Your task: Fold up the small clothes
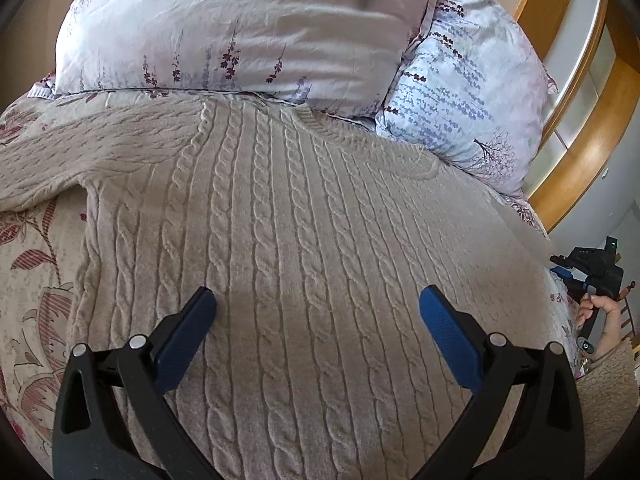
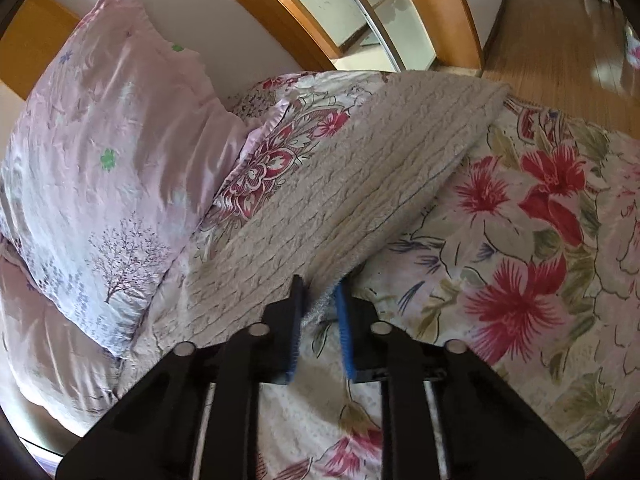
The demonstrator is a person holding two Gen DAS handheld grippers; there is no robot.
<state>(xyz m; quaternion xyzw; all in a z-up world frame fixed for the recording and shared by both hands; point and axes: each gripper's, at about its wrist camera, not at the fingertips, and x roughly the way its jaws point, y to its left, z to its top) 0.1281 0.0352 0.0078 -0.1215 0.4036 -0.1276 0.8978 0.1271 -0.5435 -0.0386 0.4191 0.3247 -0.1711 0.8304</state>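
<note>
Beige sweater [image 1: 304, 240] is lying flat across the floral bedspread [image 2: 520, 240] below the pillows [image 1: 248, 28]; your right gripper [image 2: 318, 300] is pinching its sleeve edge, while your left gripper [image 1: 318, 304] is hovering wide apart above it.

A: Where does the left wrist camera look from?

B: From just behind its gripper [image 1: 318, 312], angled down at the sweater [image 1: 304, 232], close above it, facing the pillows [image 1: 248, 28] at the head of the bed.

A: And the right one?

B: Behind its own gripper [image 2: 319, 292], low and close over the bedspread [image 2: 520, 240], looking along a sleeve [image 2: 360, 184] toward the wooden floor [image 2: 560, 40].

A: What do both views share?

B: The sweater, the pillows and the flowered bedspread.
</note>
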